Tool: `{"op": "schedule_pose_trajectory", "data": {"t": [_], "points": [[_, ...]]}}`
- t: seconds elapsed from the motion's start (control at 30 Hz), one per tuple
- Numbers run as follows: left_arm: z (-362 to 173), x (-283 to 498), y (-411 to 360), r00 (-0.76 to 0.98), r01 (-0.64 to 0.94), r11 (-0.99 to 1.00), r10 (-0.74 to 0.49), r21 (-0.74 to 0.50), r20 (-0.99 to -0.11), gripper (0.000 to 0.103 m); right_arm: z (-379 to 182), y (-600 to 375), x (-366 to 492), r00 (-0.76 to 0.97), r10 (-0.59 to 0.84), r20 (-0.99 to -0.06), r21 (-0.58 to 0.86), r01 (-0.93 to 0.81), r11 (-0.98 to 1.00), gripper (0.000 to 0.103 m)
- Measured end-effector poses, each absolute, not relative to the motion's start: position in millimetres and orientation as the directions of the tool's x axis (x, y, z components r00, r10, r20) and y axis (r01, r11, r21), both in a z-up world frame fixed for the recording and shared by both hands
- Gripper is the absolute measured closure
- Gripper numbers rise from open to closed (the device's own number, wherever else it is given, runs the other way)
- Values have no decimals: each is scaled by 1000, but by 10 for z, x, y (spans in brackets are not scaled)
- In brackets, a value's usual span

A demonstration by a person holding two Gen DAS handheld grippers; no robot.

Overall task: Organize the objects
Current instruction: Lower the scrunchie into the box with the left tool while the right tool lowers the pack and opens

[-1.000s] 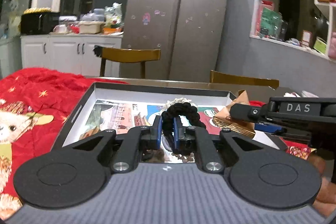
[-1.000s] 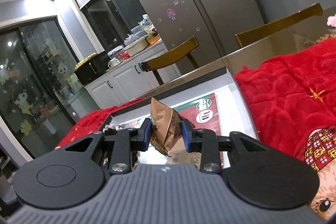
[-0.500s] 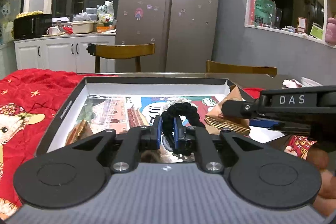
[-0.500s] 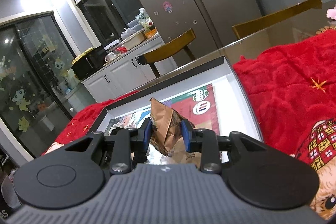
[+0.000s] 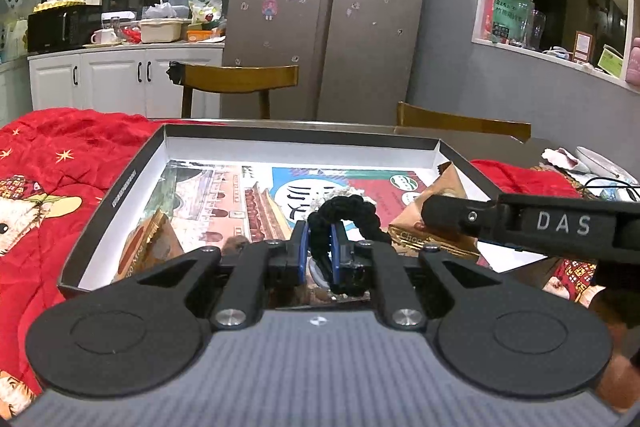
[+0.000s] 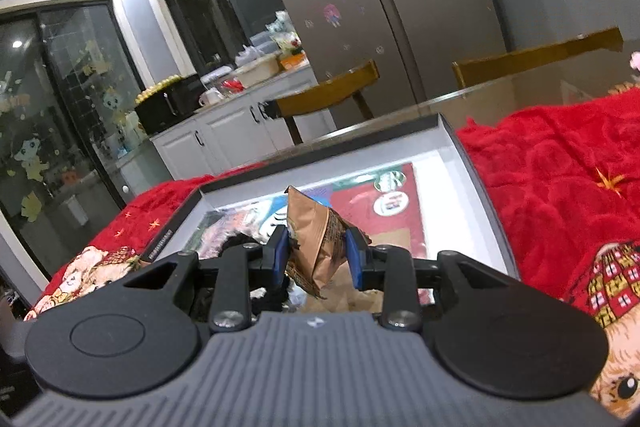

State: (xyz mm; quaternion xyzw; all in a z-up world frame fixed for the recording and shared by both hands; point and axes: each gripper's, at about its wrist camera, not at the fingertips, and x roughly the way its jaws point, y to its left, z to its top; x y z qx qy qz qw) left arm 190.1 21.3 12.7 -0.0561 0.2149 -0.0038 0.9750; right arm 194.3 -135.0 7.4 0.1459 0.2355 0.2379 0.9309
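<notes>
Mid-task: left hand-held gripper [image 5: 319, 251] clamps black braided hair band [image 5: 347, 213]; right hand-held gripper [image 6: 318, 251] clamps brown foil snack packet [image 6: 316, 239]. Both over shallow grey-rimmed white box [image 5: 120, 195]; release not yet done.

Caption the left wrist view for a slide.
Left gripper pinches a black braided loop over the open box; right gripper holds a brown packet.

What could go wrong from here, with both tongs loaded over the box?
1. The left tongs pinch only one strand of the black braided hair tie; its loose loop could snag or slip free.
2. The right tongs squeeze the brown foil snack packet mid-body; it may crumple or twist out.
3. Both tongs sit close over the shallow black-rimmed box, so they could collide.
</notes>
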Motion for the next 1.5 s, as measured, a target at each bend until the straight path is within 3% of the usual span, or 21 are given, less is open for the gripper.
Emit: {"op": "schedule_pose_trajectory", "data": {"t": [0.3,1.5], "points": [[116,1907,216,902,-31,994,-18,-107,-431,89,61,-1292,1915,810,468,-353,277,-387,879,69],[89,1905,214,901,-38,994,-9,-100,-434,89,-9,-1244,1905,800,448,-399,236,-382,894,68]]}}
